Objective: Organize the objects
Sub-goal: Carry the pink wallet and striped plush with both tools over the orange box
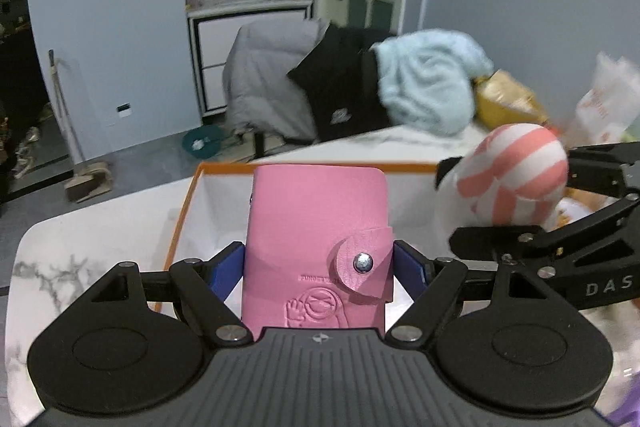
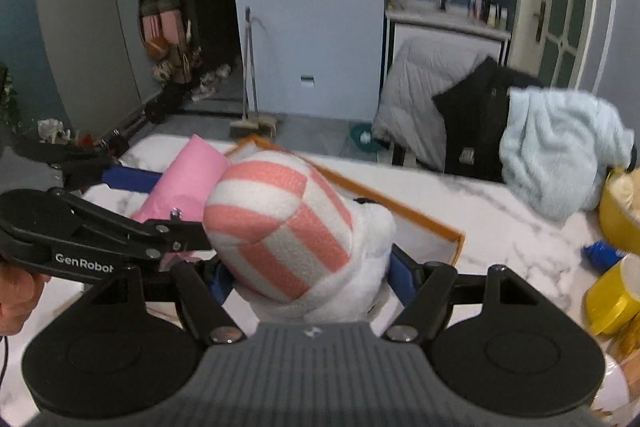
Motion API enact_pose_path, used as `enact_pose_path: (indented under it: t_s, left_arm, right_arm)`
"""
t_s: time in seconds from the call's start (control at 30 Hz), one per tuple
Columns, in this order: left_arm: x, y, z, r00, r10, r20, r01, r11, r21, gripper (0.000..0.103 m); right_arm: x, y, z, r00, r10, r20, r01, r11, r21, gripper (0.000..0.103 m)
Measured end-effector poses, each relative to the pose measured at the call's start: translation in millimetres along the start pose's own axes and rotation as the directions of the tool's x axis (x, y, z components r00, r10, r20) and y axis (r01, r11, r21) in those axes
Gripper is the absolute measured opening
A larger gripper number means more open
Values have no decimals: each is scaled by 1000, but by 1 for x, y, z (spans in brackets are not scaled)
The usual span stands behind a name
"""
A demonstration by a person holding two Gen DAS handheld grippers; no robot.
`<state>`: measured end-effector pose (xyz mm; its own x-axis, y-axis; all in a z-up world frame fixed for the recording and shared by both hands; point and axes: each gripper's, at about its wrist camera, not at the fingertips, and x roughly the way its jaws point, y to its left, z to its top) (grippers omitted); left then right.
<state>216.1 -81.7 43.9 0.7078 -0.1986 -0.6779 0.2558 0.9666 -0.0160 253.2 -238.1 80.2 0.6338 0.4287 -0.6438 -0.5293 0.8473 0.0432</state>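
A: Wallet (image 1: 316, 247) first, in the left wrist view. What holds it?

B: The left gripper (image 1: 318, 263) holds it. The blue fingers (image 1: 226, 273) press on both sides of this pink card wallet, so the jaws are closed to the width of the wallet. It stands upright, with the snap strap toward the camera, above the near part of the orange-rimmed box (image 1: 188, 203).

A: And the box?

B: It is white inside and stands on the marble table (image 1: 60, 259). At the right I see the right gripper (image 1: 452, 205) from the side, with a plush toy (image 1: 516, 175) in pink and white stripes between its black fingers. The toy is over the right part of the box.

A: What is far behind?

B: A chair with a grey quilt (image 1: 260, 75), a black jacket (image 1: 340, 87) and a light blue towel (image 1: 428, 83).

A: Now the right wrist view.

B: The right gripper (image 2: 312, 275) is closed around the plush toy (image 2: 288, 227); one blue finger (image 2: 402, 277) touches its right side, the other is mostly hidden. The toy fills the gap completely. To the left, the left gripper (image 2: 160, 187) carries the pink wallet (image 2: 188, 175), tilted here, just beside the toy.

A: And the box?

B: Its orange rim (image 2: 400, 209) shows behind the toy. At the right, near the table edge, stand yellow containers (image 2: 612, 291).
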Motion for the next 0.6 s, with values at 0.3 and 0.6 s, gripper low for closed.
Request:
enact_pose_path:
  t_s: [0.3, 0.6]
  left_arm:
    - [48, 15, -18, 992, 72, -104, -70, 997, 17, 92]
    - [71, 21, -27, 972, 163, -167, -155, 986, 60, 92]
  right_arm:
    - [72, 3, -27, 989, 21, -147, -24, 1000, -16, 75]
    - [103, 25, -31, 977, 12, -215, -29, 997, -75, 76]
